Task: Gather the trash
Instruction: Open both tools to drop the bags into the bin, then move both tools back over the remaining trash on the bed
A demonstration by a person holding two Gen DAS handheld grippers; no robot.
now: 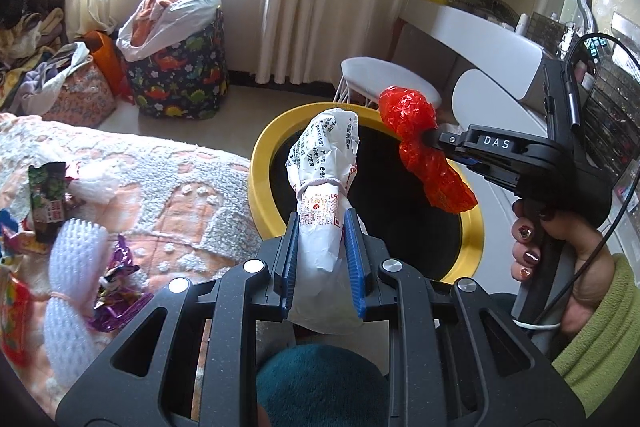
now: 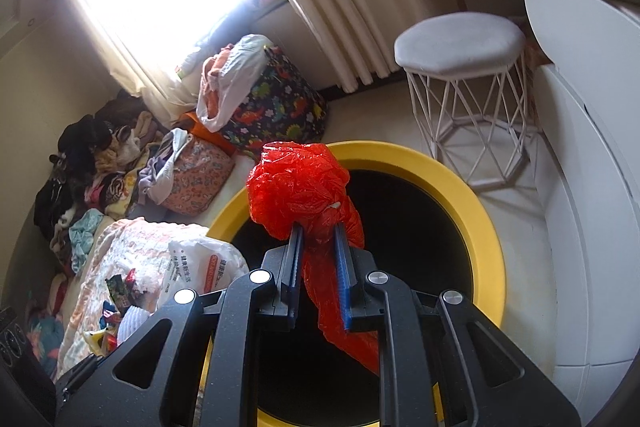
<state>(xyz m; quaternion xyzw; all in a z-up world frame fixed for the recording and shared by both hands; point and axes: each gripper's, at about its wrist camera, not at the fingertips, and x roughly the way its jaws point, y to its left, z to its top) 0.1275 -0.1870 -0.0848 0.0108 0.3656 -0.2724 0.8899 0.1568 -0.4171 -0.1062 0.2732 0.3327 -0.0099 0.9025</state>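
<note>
Red crumpled plastic bag (image 2: 300, 187) pinched between blue pads of right gripper (image 2: 318, 231); bunched top bulges past fingertips toward 12 o'clock, tail hangs toward 6 o'clock over black mouth of yellow-rimmed bin (image 2: 472, 195). White printed plastic bag (image 1: 324, 179), cinched with band, clamped in left gripper (image 1: 322, 223), tip toward 12 o'clock over same bin. Remaining wrappers (image 1: 48, 203) on bedspread (image 1: 160, 171) at 9 o'clock.

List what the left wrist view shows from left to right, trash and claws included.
White foam net → white printed bag in the left claw → red plastic bag → right claw.
</note>
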